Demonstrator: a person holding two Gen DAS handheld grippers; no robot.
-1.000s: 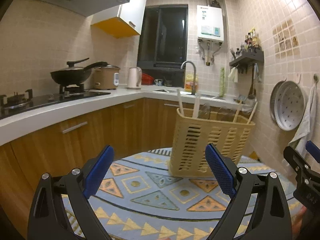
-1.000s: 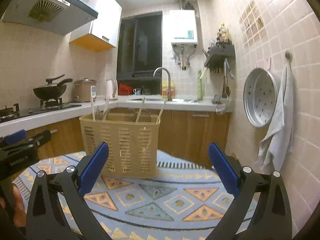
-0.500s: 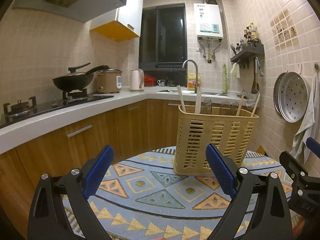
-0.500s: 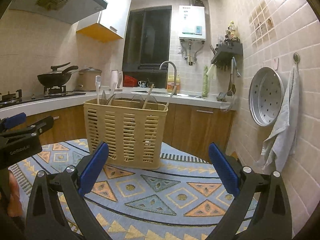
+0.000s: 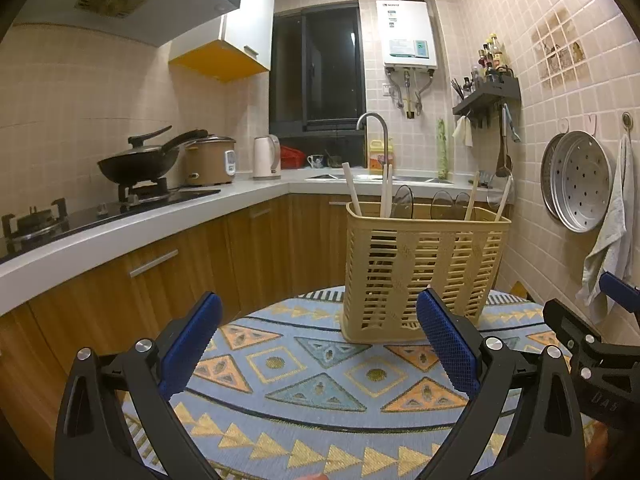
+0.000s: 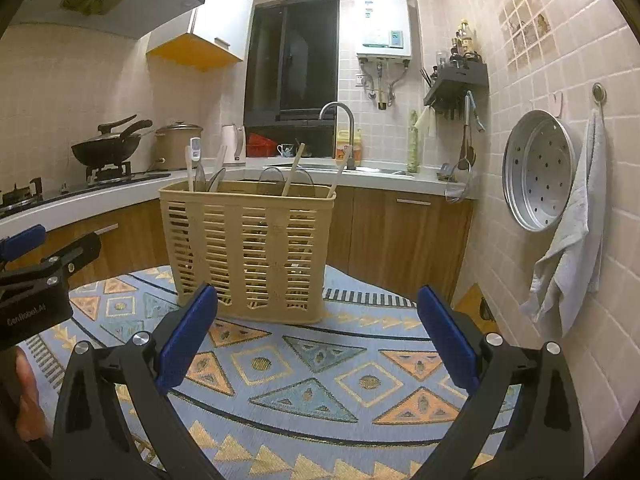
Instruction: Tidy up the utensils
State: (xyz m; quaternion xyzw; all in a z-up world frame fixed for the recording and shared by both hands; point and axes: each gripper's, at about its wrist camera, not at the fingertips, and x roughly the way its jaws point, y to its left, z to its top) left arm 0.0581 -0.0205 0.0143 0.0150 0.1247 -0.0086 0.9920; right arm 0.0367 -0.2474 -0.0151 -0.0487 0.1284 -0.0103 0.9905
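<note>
A beige slotted plastic basket (image 5: 420, 268) (image 6: 248, 248) stands upright on a round table with a blue patterned cloth (image 5: 280, 380) (image 6: 320, 380). Several utensils stick out of it: pale handles (image 5: 352, 190) (image 6: 294, 170) and clear spoon-like heads (image 5: 402, 202). My left gripper (image 5: 320, 344) is open and empty, short of the basket. My right gripper (image 6: 318, 336) is also open and empty, just in front of the basket. Each gripper shows at the edge of the other's view.
A white counter (image 5: 120, 232) wraps the left and back, carrying a wok (image 5: 136, 162), rice cooker (image 5: 210, 160), kettle (image 5: 266, 158) and sink tap (image 5: 374, 128). On the right wall hang a steamer tray (image 6: 538, 170) and a grey towel (image 6: 568, 248).
Both wrist views have risen and tilted, so the basket sits lower and a little nearer in frame. Both grippers stay open and empty.
</note>
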